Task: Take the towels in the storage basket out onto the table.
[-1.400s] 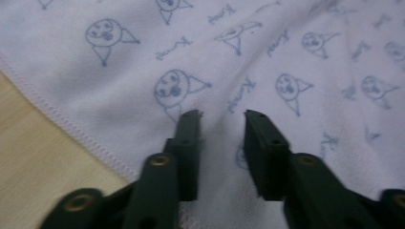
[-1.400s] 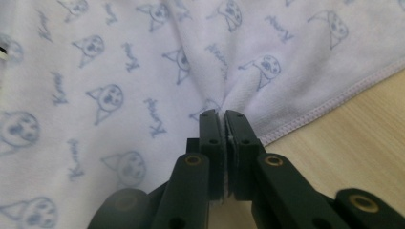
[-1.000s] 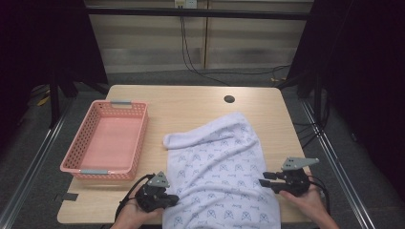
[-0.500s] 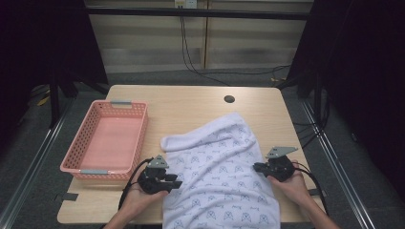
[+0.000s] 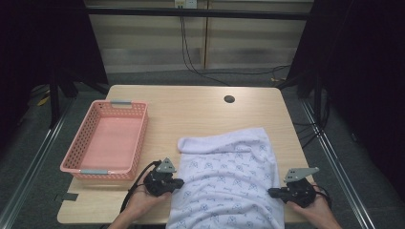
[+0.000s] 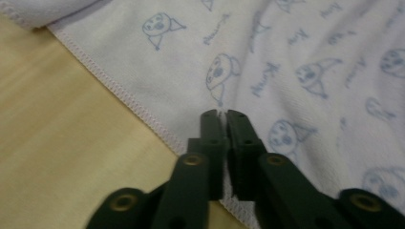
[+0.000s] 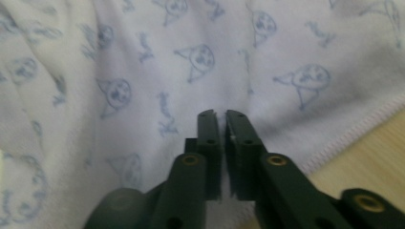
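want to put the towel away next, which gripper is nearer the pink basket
Left. The left gripper sits at the towel's left edge, just past the pink basket's near right corner. The right gripper is at the towel's far right edge, across the cloth.

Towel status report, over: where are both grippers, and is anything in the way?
Left gripper shut at towel's left edge. Right gripper shut at its right edge; grip unconfirmed. Towel spread flat. Pink basket off left, nothing blocking.
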{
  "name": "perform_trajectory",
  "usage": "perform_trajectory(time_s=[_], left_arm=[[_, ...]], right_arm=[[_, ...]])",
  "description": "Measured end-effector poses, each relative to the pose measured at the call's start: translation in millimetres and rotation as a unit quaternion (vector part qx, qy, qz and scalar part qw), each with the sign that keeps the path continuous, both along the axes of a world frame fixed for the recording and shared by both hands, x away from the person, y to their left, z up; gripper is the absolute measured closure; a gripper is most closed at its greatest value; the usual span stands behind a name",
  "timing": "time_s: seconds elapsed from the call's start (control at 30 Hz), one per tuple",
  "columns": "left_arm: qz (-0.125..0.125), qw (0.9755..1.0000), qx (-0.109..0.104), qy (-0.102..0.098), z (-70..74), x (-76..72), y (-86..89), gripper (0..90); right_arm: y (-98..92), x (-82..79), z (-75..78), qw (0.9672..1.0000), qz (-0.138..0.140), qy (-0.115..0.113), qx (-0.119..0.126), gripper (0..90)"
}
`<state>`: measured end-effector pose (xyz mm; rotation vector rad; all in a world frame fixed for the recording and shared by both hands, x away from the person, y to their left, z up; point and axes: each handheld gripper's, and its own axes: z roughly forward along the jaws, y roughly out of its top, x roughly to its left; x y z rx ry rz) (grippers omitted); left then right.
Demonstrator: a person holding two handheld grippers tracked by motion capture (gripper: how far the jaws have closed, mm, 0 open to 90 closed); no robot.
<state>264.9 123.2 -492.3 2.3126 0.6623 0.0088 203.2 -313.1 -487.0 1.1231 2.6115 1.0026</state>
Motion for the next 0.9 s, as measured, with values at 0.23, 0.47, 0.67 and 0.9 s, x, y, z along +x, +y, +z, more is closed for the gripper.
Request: perform_trajectory(time_s=[0.23,0.47,0.67,0.9], left_arm=[[0.073,0.9961,-0.050,0.002,13.5,25.7,12.0,64.7],[0.158,0.9856,-0.058,-0.010,22.3,95.9,-0.5,58.4],[0.183,0.9827,-0.030,0.004,11.7,115.6,-8.5,49.3],[0.165,0.9861,-0.002,0.022,0.8,124.4,-19.9,84.6]], right_arm=[[-3.1,16.5,7.4,0.9977,-0.040,-0.042,0.036,70.0],[-3.1,32.9,5.3,0.9971,-0.045,-0.047,0.041,69.5],[-6.5,32.4,4.9,0.9967,-0.046,-0.050,0.043,68.9],[-5.3,32.8,4.6,0.9970,-0.044,-0.048,0.042,68.7]])
